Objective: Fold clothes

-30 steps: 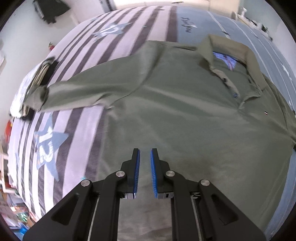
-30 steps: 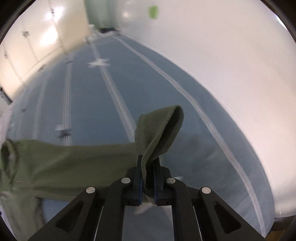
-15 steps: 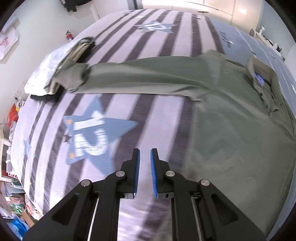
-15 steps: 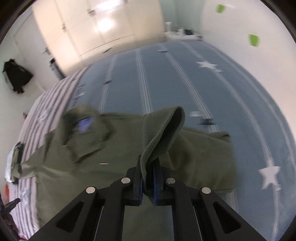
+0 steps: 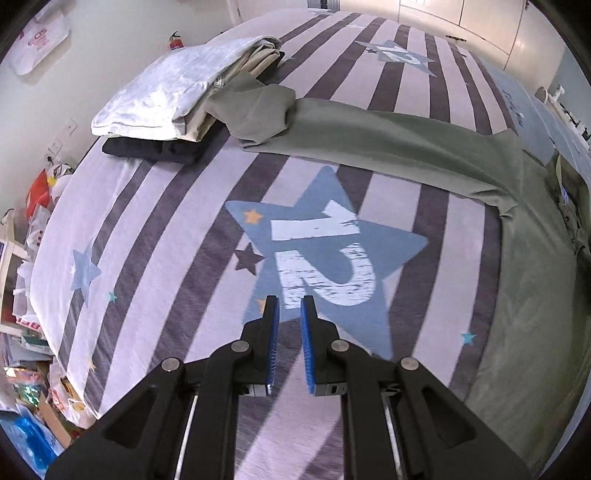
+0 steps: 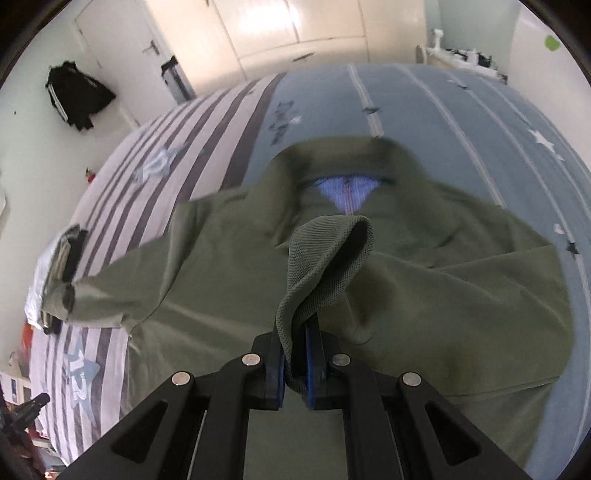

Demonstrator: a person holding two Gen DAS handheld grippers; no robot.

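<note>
Right gripper (image 6: pixel 294 345) clamps the olive shirt's (image 6: pixel 221 266) sleeve cuff (image 6: pixel 325 266); cuff hides its fingertips. Left gripper (image 5: pixel 289 314) nearly closed, empty, lower centre. Shirt body cut off at right edge.

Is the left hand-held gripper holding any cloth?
No, the left hand-held gripper has nothing between its fingers; only the striped bedspread lies beneath.

Striped bed (image 5: pixel 155 236); white wardrobe doors (image 6: pixel 295 33)
</note>
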